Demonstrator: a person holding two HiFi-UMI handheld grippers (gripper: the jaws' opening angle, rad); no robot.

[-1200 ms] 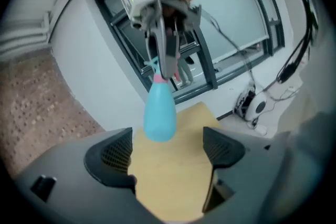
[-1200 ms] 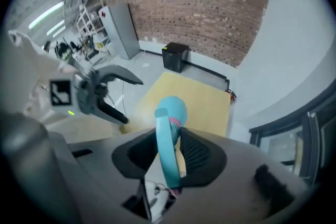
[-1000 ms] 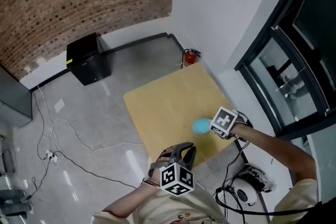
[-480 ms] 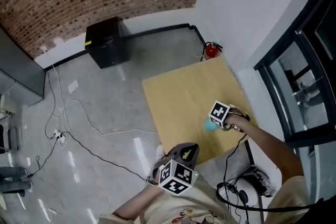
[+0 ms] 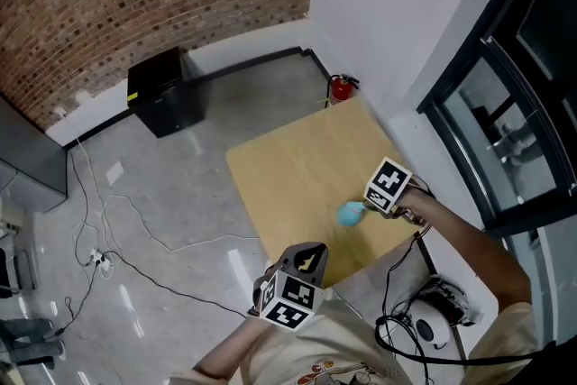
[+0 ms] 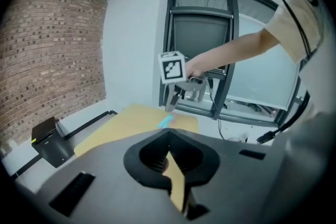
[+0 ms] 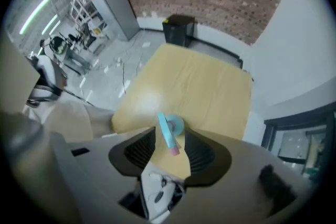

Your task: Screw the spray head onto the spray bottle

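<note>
The light-blue spray bottle [image 5: 349,214] hangs tilted over the yellow table [image 5: 297,158], near its right edge. Its blue and pink spray head [image 7: 169,136] sits between the jaws of my right gripper [image 7: 169,138], which is shut on it, so the bottle [image 7: 175,124] shows end-on beyond them. In the left gripper view the right gripper [image 6: 171,106] is far ahead, with a bit of the blue bottle [image 6: 166,122] under it. My left gripper [image 6: 168,137] is shut and holds nothing. It hovers off the table's near edge [image 5: 307,256].
A black box [image 5: 162,92] stands by the brick wall and a red fire extinguisher [image 5: 340,88] stands at the table's far corner. Cables [image 5: 135,243] run over the grey floor. A headset and wires [image 5: 433,327] lie at lower right, beside the dark window frame [image 5: 469,95].
My left gripper's jaws have gone from open to shut, and it has drawn back from the bottle. The right gripper still holds the spray head and has shifted slightly over the table.
</note>
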